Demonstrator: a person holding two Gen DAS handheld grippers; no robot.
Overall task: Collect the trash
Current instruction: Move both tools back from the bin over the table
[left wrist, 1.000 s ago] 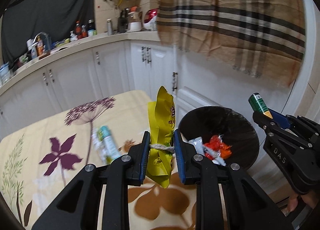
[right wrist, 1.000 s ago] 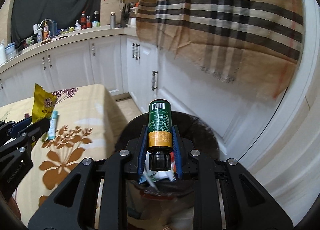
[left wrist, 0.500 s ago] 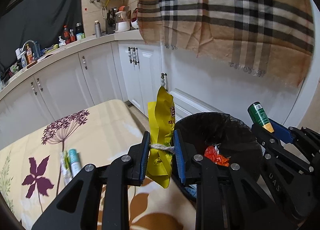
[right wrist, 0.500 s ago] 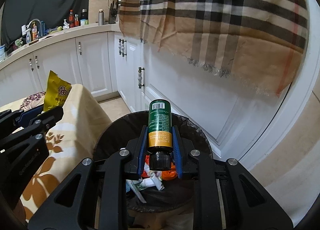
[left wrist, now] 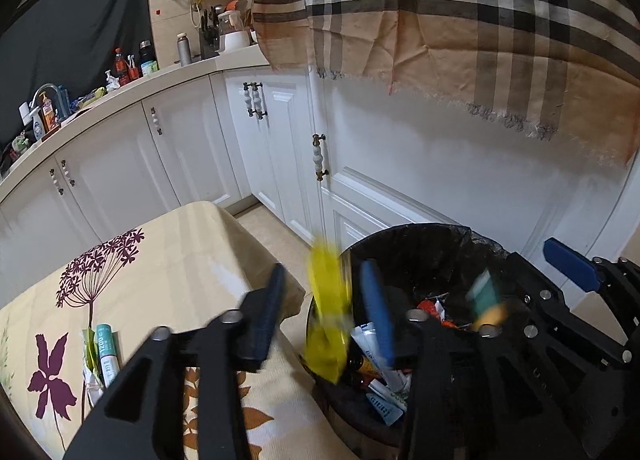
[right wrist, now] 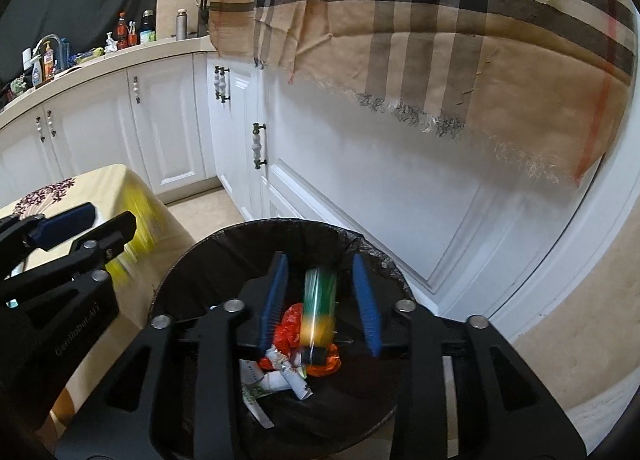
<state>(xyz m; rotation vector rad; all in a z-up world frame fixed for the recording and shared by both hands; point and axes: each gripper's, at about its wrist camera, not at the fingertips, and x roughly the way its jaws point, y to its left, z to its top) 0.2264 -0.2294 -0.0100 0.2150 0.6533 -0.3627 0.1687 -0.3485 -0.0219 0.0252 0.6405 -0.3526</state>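
Above bin (right wrist: 200, 256): left gripper (left wrist: 324, 310) opening, yellow wrapper (left wrist: 326, 316) dropping free at rim. Right gripper (right wrist: 320, 300) opening, green bottle (right wrist: 318, 308) falling inside. Left on counter (left wrist: 180, 260): one tube (left wrist: 106, 352).

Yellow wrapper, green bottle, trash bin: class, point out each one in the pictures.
yellow wrapper (left wrist: 326, 312), left wrist view, blurred middle of the bag.
green bottle (right wrist: 318, 306), right wrist view, blurred green and orange body.
trash bin (right wrist: 248, 234), right wrist view, far rim of the liner.

A floral-print table (left wrist: 180, 252) carries a small teal tube (left wrist: 107, 352); the black-lined bin (left wrist: 420, 236) stands beside it.
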